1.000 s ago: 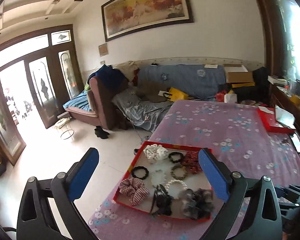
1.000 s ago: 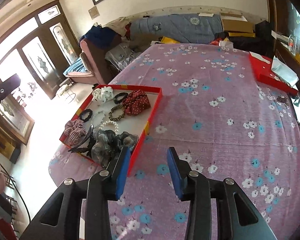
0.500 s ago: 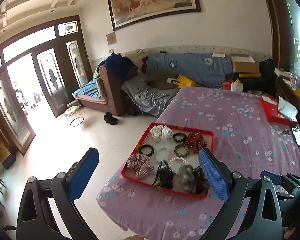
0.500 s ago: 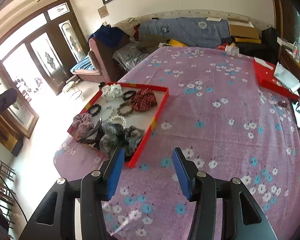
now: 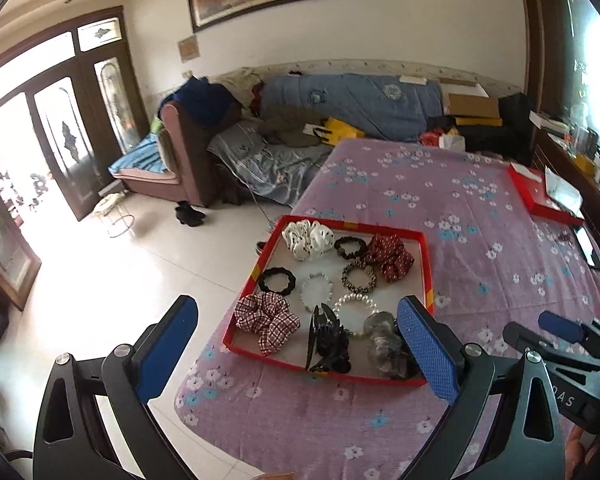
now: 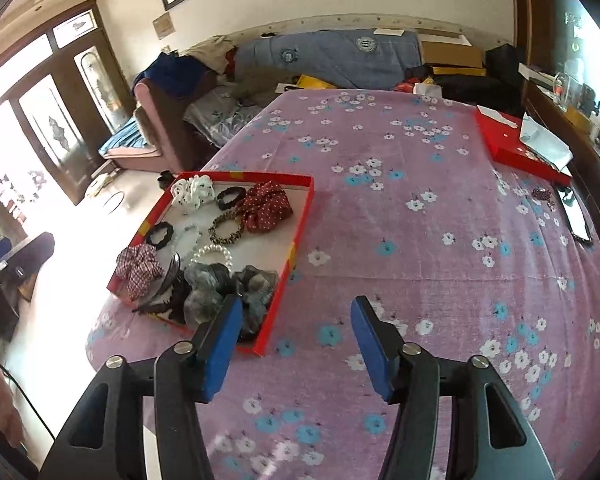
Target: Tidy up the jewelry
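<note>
The red tray (image 5: 426,264) of hair ties and bracelets sits right at the table's near-left edge, dead ahead between the left gripper's (image 5: 296,354) blue pads, and just ahead-left of the right gripper (image 6: 296,346). Its near-left corner is almost at the cloth's drop-off, so not much room on that side.

Inside: white scrunchie (image 5: 308,239) and red dotted scrunchie (image 5: 388,256) at the far end, plaid scrunchie (image 5: 266,320), black claw clip (image 5: 326,340) and grey scrunchie (image 5: 384,344) nearest the jaws, pearl bracelet (image 5: 356,312) in the middle, all close but mostly apart.

Both grippers hang in the air with jaws spread wide, nothing in them. The right gripper's left pad overlaps the tray's near corner in its view.

Ahead and right of the right jaws it's all open purple floral cloth (image 6: 420,220), loads of space. Way off at the far right edge: a red box (image 6: 516,152) with paper on it, and a phone (image 6: 576,218).

Only writing I can spot is "DAS" on the right gripper's body in the left view; the rest is cut off.
</note>
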### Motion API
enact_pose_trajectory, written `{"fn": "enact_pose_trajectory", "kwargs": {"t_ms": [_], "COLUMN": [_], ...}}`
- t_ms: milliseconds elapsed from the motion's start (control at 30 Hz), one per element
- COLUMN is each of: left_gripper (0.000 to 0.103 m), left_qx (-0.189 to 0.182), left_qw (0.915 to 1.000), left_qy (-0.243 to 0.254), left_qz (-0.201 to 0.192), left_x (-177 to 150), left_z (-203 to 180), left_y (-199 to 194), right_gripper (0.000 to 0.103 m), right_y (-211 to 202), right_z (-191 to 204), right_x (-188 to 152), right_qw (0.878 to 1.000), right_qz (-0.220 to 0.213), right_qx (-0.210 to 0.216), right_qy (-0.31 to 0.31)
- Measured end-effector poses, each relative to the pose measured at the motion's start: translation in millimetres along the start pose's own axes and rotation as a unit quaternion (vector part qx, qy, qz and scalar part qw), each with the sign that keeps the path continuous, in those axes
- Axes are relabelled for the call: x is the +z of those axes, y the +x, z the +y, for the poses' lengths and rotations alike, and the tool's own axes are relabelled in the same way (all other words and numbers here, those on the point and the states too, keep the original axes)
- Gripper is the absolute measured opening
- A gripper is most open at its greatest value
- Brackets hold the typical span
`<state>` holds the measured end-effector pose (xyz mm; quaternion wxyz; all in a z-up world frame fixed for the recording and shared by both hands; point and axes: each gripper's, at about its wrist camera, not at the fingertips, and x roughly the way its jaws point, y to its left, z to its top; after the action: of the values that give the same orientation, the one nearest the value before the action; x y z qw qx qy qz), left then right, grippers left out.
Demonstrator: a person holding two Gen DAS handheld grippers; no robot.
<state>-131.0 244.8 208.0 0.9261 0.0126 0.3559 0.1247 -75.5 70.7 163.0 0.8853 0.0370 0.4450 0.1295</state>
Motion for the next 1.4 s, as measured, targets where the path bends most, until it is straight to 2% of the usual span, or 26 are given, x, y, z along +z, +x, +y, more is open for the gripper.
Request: {"fn": "enact_pose_trajectory", "kwargs": {"t_ms": [133,433,900,1100,1400], "left_gripper": [0.1,0.1,0.1,0.1,0.1], "left_qx": [-0.006,-0.043,-0.042,-0.047,-0.046], "left_qw": [0.9996,0.9966,0.9919,0.9899,0.9897], "left_qy": [0.017,0.015,0.021,0.021,0.024], "left_qz": [0.022,0.068,0.118,0.132,0.133], "left_x": [-2,-9,-17,-19,-19], "left_z": [15,42,62,62,62], "left_y": [22,57,91,101,103], "right_gripper": [0.064,0.064,0.067,0.067,0.067], "right_y": [15,38,63,65,65], "right_z": [22,43,64,65,70], "right_x": [-2,-7,-11,-11,-10], "right_qw": [1.0,0.997,0.994,0.992,0.992], "right_qz": [0.011,0.029,0.06,0.064,0.064], "right_qx": [-0.019,-0.053,-0.076,-0.087,-0.09], "right_qy": [0.008,0.043,0.056,0.061,0.059]}}
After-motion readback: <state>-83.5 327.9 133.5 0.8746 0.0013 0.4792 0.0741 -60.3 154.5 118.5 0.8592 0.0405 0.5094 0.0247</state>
